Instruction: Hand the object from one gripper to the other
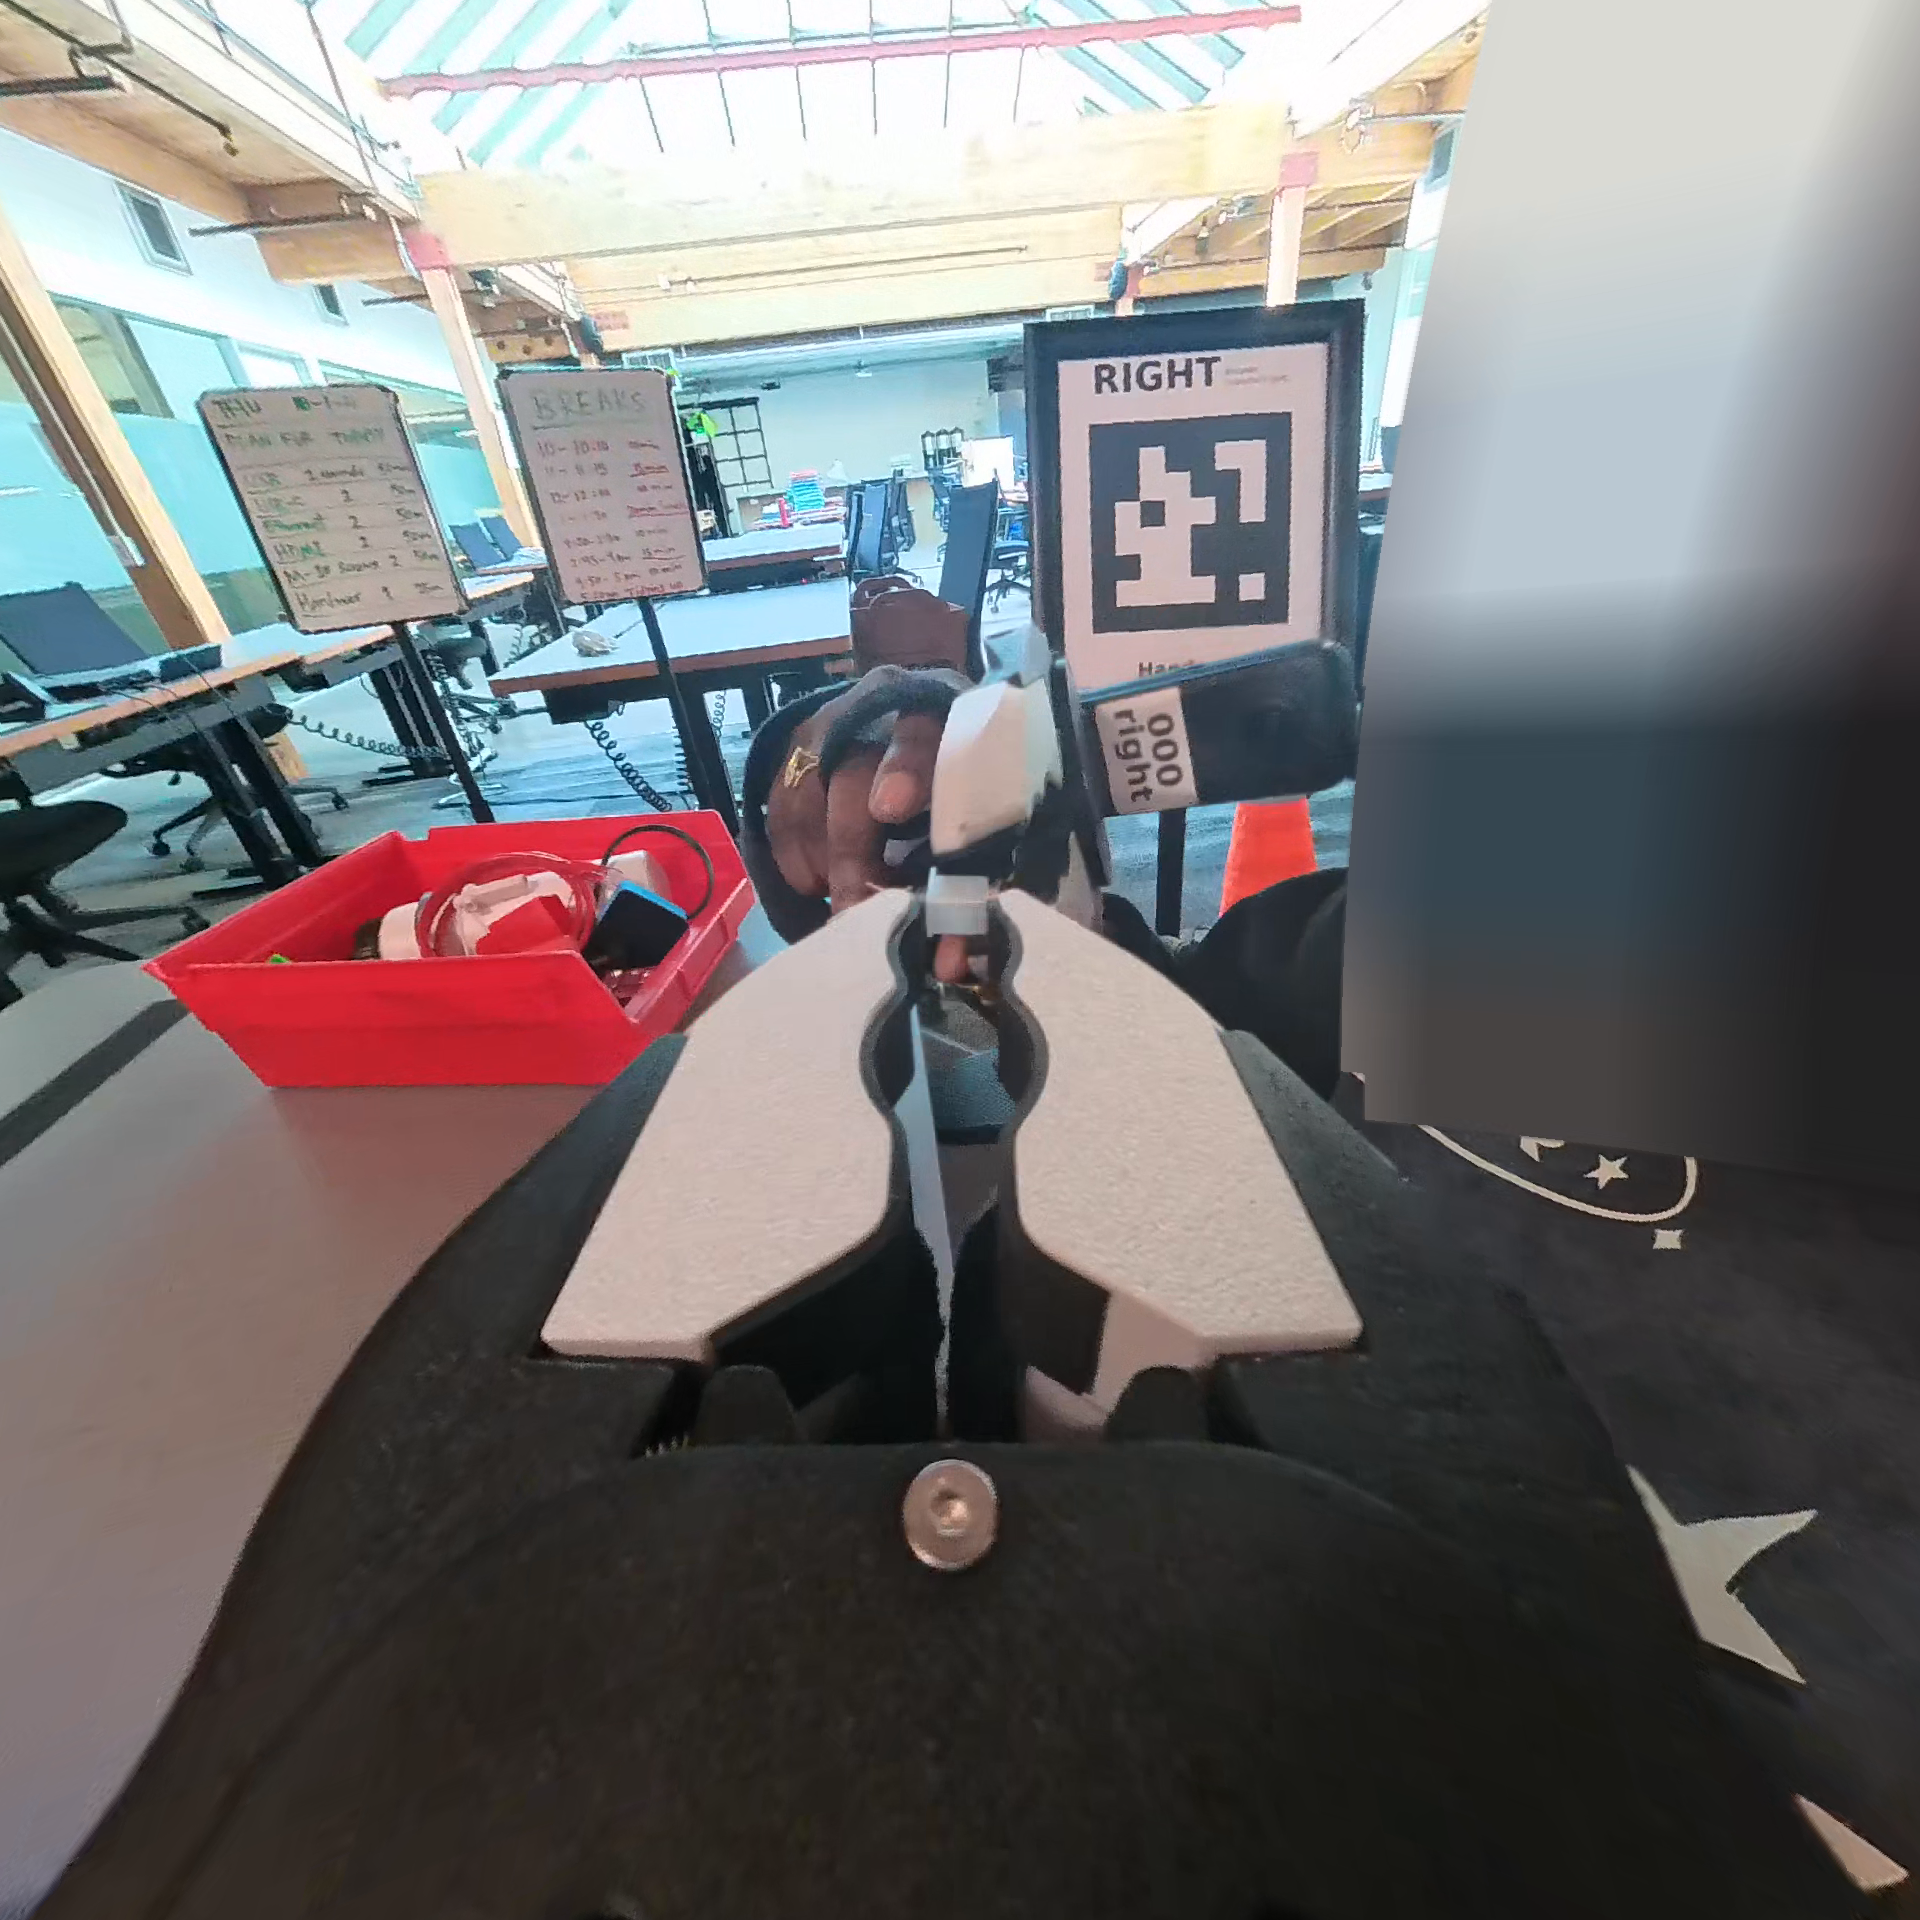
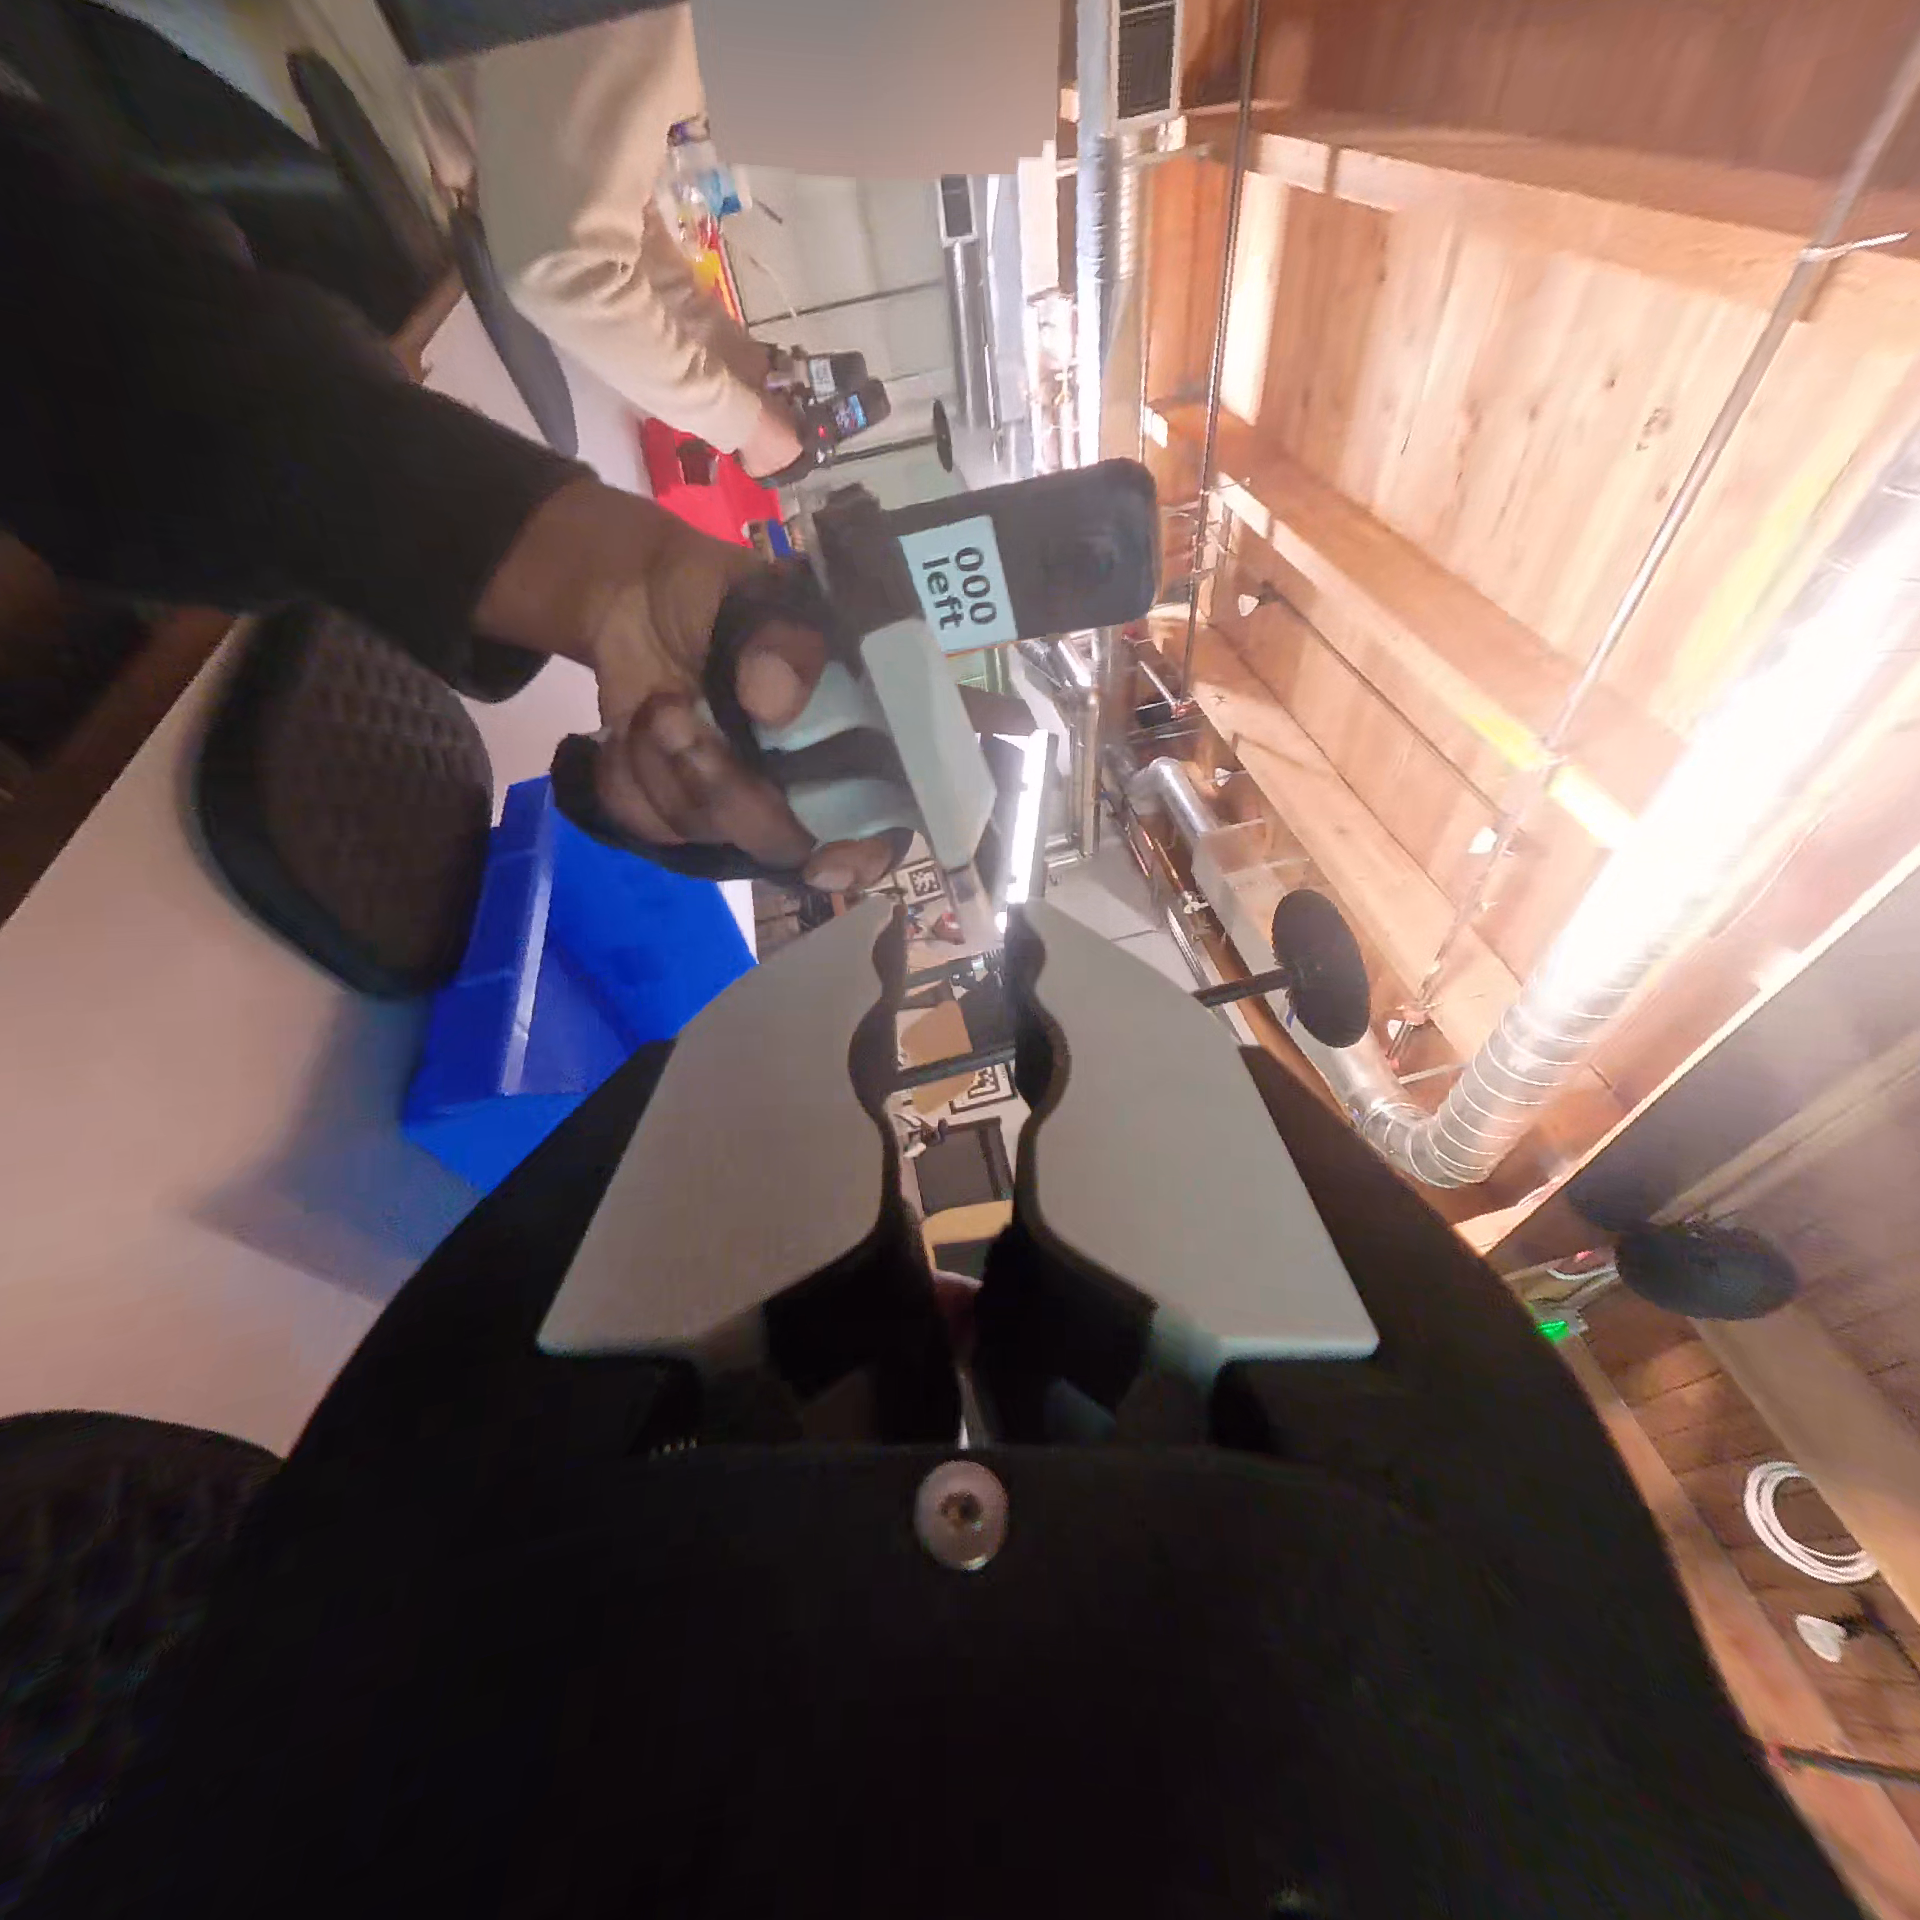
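Observation:
A thin flat pale strip (image 1: 928,1122) stands edge-on in the gap of my left gripper (image 1: 956,916), whose jaws are closed on it along their length. A hand holds my right gripper (image 1: 961,883) just beyond, its tip pointing down at the strip's far end. In the right wrist view, which is rolled sideways, the strip (image 2: 1027,821) shows bright beside the left gripper (image 2: 971,862). Its end lies against one fingertip of my right gripper (image 2: 958,920). The right jaws stand a little apart, and background shows through the gap.
A red bin (image 1: 312,997) holding several small items sits on the grey table (image 1: 208,1247). A blue bin (image 2: 582,966) stands on a white table. A framed marker sign (image 1: 1195,499) and an orange cone (image 1: 1268,852) stand behind. Another person in beige (image 2: 613,260) works farther off. Left and right tips are no more than a few centimetres apart.

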`<state>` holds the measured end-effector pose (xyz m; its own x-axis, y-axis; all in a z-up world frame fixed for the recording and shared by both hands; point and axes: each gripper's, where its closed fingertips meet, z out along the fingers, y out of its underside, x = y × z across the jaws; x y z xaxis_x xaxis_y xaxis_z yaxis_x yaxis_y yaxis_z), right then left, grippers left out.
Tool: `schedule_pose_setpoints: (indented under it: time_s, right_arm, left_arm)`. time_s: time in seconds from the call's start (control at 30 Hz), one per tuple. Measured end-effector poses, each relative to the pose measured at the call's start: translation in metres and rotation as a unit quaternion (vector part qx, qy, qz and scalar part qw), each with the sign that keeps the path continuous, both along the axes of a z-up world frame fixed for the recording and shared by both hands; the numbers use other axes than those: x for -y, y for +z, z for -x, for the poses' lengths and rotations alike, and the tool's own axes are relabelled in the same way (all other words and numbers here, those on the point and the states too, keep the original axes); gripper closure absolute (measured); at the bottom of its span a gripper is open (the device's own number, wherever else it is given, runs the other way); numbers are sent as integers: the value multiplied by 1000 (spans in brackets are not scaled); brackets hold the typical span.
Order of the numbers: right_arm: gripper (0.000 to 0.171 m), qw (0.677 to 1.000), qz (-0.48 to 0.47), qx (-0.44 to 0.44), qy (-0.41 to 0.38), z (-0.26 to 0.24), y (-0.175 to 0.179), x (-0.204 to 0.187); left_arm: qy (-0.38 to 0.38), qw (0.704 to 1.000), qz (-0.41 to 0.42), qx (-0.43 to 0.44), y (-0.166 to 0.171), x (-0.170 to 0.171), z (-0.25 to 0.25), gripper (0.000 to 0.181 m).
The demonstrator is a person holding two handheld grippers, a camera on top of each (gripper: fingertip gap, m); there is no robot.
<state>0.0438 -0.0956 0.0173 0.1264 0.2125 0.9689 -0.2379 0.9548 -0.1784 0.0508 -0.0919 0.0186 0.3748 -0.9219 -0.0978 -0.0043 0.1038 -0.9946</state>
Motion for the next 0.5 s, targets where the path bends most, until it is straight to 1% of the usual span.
schedule_pose_setpoints:
  time_s: [0.07, 0.13, 0.17, 0.23, 0.3, 0.33, 0.43, 0.5]
  right_arm:
    - [155, 1000, -6, -4, 1, 1, 0, 1]
    - [164, 1000, -11, -6, 0, 2, -1, 2]
    - [164, 1000, -12, -6, -4, 2, -1, 1]
    - [166, 1000, 9, 10, -7, 3, -1, -1]
    - [166, 997, 65, 25, 14, 1, 3, -1]
    - [166, 993, 107, 49, 26, 1, 3, -2]
    - [166, 961, 234, 125, 78, -2, 3, -1]
    - [166, 946, 271, 148, 101, -5, 4, 1]
  left_arm:
    - [2, 1000, 2, -13, -4, 0, -2, 171]
    - [-5, 1000, 3, -14, -5, 1, -4, 171]
    - [-2, 1000, 3, -13, -4, 1, -4, 171]
    - [3, 1000, -19, -18, -4, 0, -3, 170]
    - [22, 995, -91, -27, -1, -1, -1, 160]
    - [43, 989, -133, -37, 0, -2, 0, 154]
    - [86, 963, -235, -103, -4, -2, 1, 157]
    - [101, 950, -264, -134, -7, -3, -1, 164]
